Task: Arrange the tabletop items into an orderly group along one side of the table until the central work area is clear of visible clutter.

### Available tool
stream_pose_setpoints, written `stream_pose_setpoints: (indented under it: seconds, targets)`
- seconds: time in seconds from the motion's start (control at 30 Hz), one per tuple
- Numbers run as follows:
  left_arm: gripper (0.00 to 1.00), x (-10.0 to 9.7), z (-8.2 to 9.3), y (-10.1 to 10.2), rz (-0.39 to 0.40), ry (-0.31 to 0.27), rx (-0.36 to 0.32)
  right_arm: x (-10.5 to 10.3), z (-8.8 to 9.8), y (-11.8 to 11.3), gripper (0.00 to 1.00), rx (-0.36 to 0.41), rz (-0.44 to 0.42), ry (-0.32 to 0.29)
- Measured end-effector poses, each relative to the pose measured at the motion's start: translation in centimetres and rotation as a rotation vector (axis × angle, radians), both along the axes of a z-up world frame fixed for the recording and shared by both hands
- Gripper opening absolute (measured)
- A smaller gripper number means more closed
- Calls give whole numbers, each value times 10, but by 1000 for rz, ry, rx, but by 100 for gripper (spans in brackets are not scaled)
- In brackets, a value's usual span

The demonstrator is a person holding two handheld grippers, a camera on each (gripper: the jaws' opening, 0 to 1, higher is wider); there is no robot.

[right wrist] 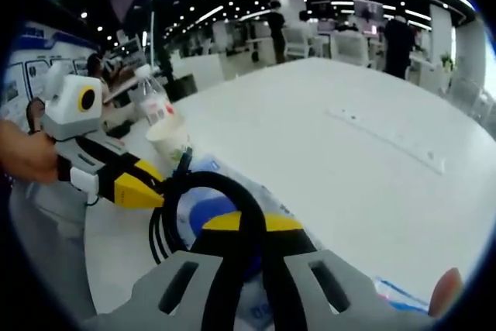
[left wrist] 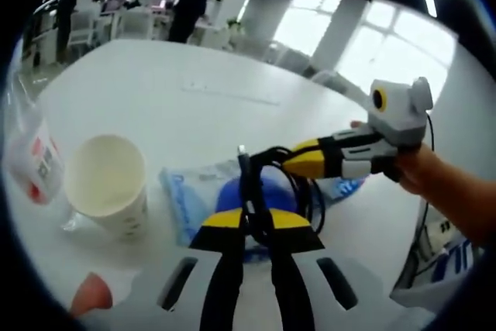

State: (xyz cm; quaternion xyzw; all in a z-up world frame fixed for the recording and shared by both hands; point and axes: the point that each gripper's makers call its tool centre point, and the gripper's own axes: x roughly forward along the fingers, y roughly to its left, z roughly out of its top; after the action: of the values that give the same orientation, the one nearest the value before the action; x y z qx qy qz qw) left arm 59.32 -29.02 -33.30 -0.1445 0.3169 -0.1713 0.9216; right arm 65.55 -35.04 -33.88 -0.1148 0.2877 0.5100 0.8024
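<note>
Both grippers are on the same thing right now: a coiled black cable (left wrist: 263, 191) bunched into loops. In the left gripper view, the left gripper (left wrist: 256, 226) has its yellow-tipped jaws pinched together on the near side of the coil, and the right gripper (left wrist: 288, 162) comes in from the right with its tips at the far side of the loops. In the right gripper view, the right gripper (right wrist: 249, 226) is likewise closed on the cable (right wrist: 203, 195), and the left gripper (right wrist: 159, 187) pokes in from the left against the loops.

The cable sits over a flat blue-and-white plastic packet (left wrist: 190, 191) on the white tabletop (left wrist: 201, 91), pretty central, so it's not yet in any side group.

What could go wrong, I'd guess: the coil isn't tied, so if both hands pull apart or one lets go early the loops could spring out and sprawl across the middle. Dragging it low might also snag the packet, or bump the white paper cup (left wrist: 108, 184) just beside it, and that looks light enough to tip.

View differences: the left gripper view gives you the open mouth of the cup, a clear plastic bottle with a red-and-white label (left wrist: 31, 160) at the left edge, and something orange-red (left wrist: 91, 294) low left that I can't identify. The right gripper view shows the bottle (right wrist: 153, 102) standing right behind the cup (right wrist: 170, 139), plus a long stretch of bare tabletop (right wrist: 349, 168) off to the right.
</note>
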Motion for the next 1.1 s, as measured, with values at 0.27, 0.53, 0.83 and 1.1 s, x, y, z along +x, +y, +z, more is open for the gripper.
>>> stream_pose_setpoints:
  seconds: [0.27,0.53,0.83,1.1]
  targets:
    - [8,-7,14,-5,-27,-27,12,-10,15,-6,7,3,-9,-21]
    - [8,-19,29,-15,-65,-51,17,-23,31,-18,7,5,-26,-42]
    - [8,-34,39,-30,-112,-66,16,-40,42,-34,7,-3,-50,-59]
    - [8,-48,48,-43,-154,-78,12,-57,51,-50,7,-6,-80,-71]
